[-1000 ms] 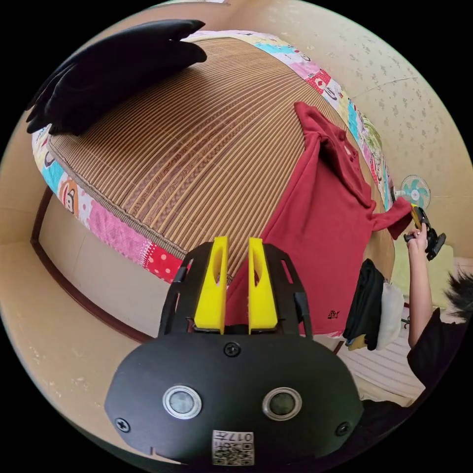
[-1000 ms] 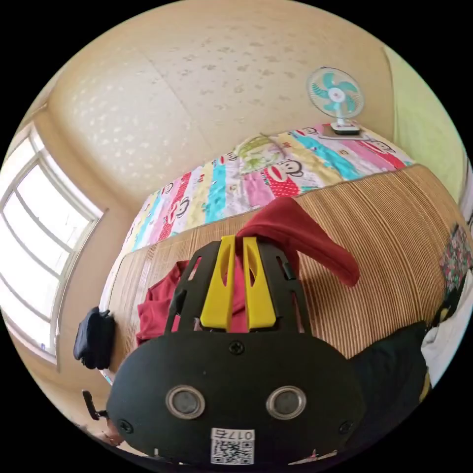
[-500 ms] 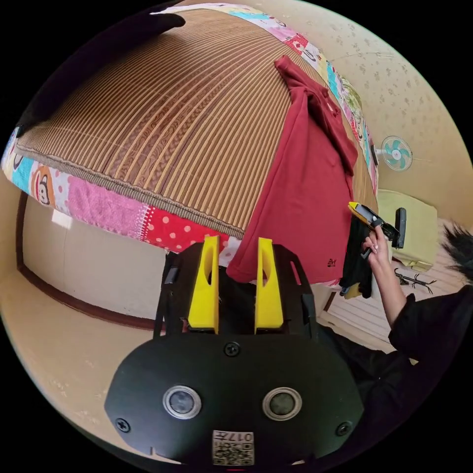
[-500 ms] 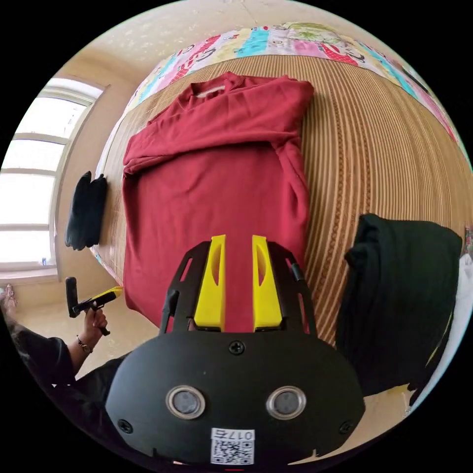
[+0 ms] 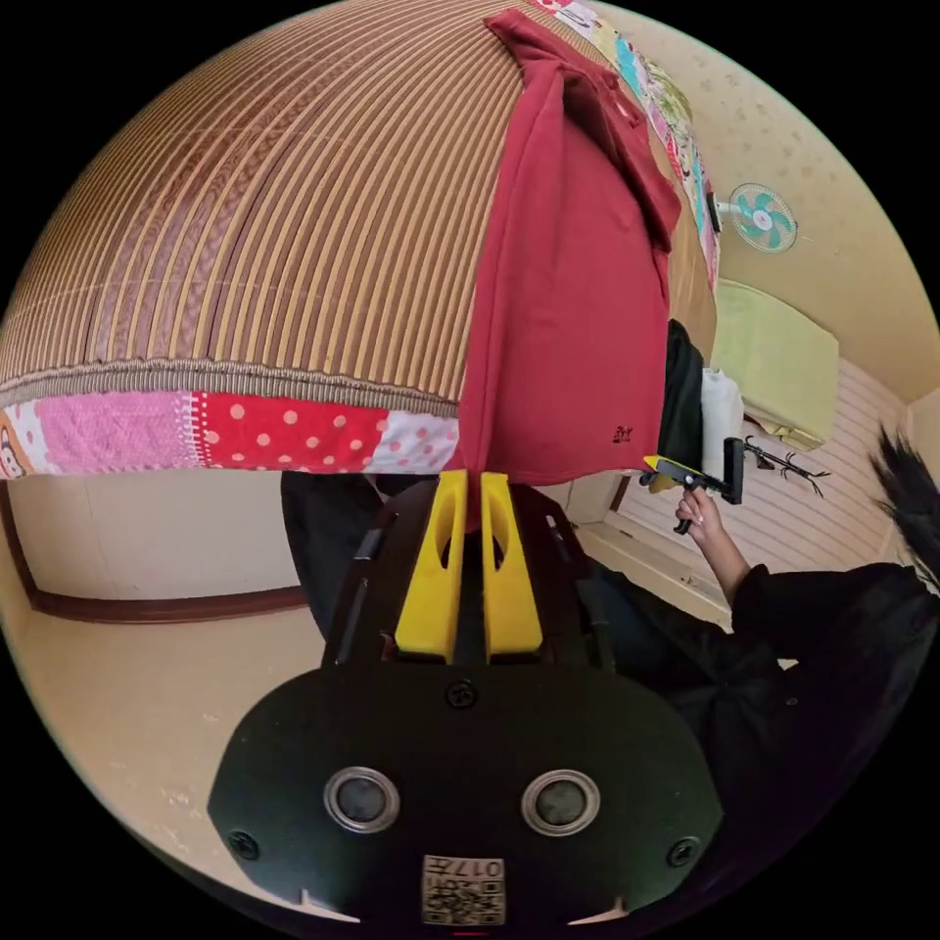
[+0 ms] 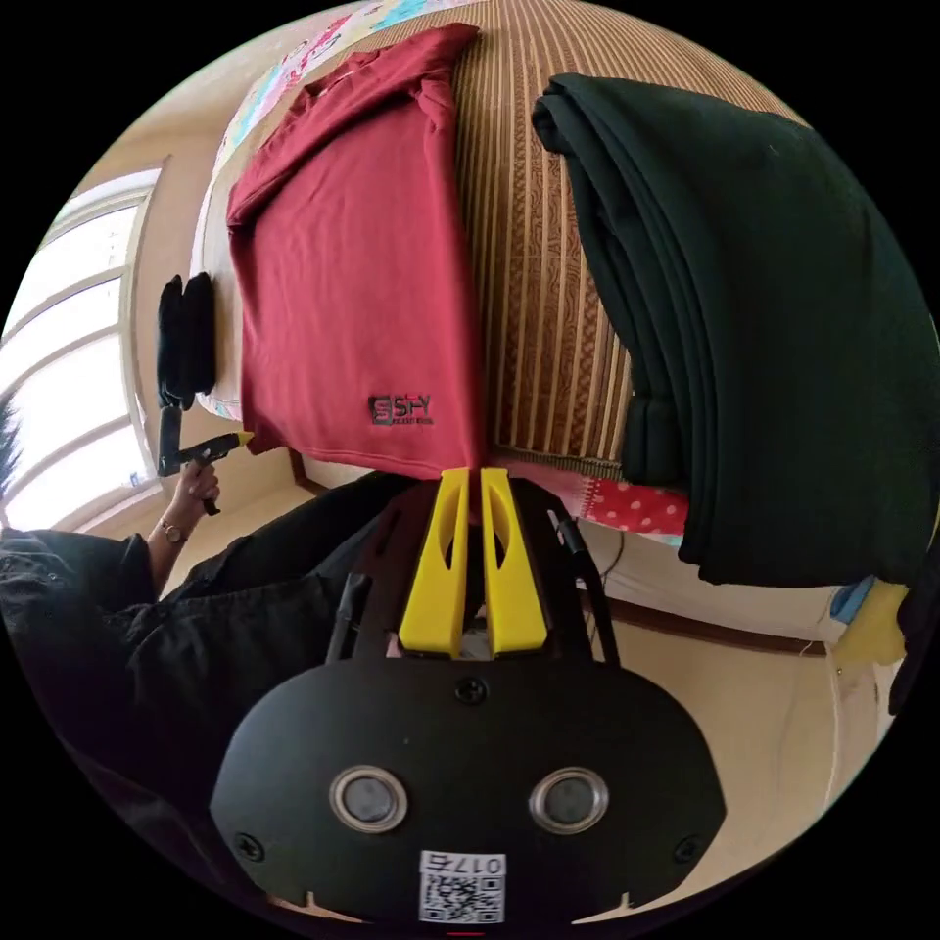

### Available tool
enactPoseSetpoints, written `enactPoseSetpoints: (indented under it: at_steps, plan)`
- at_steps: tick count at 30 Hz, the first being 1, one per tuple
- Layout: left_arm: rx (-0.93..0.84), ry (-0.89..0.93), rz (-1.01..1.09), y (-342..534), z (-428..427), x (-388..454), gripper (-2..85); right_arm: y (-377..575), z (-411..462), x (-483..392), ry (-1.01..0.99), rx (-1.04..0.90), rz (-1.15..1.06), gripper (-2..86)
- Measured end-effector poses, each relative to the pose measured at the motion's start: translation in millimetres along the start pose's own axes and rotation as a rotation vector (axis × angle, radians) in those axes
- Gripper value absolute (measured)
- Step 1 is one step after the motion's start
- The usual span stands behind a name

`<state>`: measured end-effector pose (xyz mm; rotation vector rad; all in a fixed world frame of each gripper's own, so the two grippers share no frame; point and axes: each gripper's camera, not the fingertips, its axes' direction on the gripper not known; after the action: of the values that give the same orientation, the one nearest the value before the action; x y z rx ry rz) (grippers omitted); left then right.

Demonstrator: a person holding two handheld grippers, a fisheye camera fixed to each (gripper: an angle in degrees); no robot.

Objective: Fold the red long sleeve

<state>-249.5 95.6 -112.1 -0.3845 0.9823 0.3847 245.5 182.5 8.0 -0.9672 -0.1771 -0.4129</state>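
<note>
Bed [image 5: 147,431] covered with a striped bamboo mat [image 5: 294,215]; red long sleeve [image 5: 578,284] laid flat on it, hem hung over the edge. Left tongs [image 5: 468,490] pinched on one hem corner, right tongs [image 6: 468,485] pinched on the other. Dark folded garment [image 6: 764,323] laid beside the shirt; table fan [image 5: 762,217] seen beyond

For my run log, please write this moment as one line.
left gripper: shut on hem corner | right gripper: shut on other corner | red long-sleeve shirt: sleeves folded in, flat on striped woven mat
</note>
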Motion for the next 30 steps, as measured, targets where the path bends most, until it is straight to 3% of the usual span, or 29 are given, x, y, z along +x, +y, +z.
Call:
enactPoseSetpoints:
  at_steps: [5,7,12,15,18,21,25,27,30]
  plan:
    - [0.01,0.488,0.026,52,-53,-27,1.4,63,-41,7,-0.466,0.05,-0.039,2.8]
    - [0.133,0.645,0.018,70,-90,-30,1.7,74,-71,-3,-0.645,0.214,-0.092,2.6]
    - [0.434,0.826,0.12,19,-149,-14,2.1,-5,-119,-15,-0.788,0.517,-0.192,2.5]
    - [0.513,0.795,0.098,-74,-160,-2,3.1,-107,-136,-13,-0.674,0.583,-0.122,2.5]
    - [0.572,0.586,0.014,-165,-167,14,7.4,-204,-140,-5,-0.501,0.574,0.102,2.5]
    - [0.706,0.443,-0.127,-196,-184,20,10.3,-247,-152,-27,-0.324,0.615,0.327,2.5]
    - [0.688,0.159,-0.219,-168,-173,29,12.5,-280,-131,-141,0.134,0.506,0.042,2.2]
    - [0.645,0.063,-0.284,-142,-148,24,15.0,-278,-101,-182,0.27,0.492,-0.094,1.9]
    - [0.559,0.123,-0.39,-105,-92,0,18.2,-275,-47,-216,0.384,0.488,-0.266,1.2]
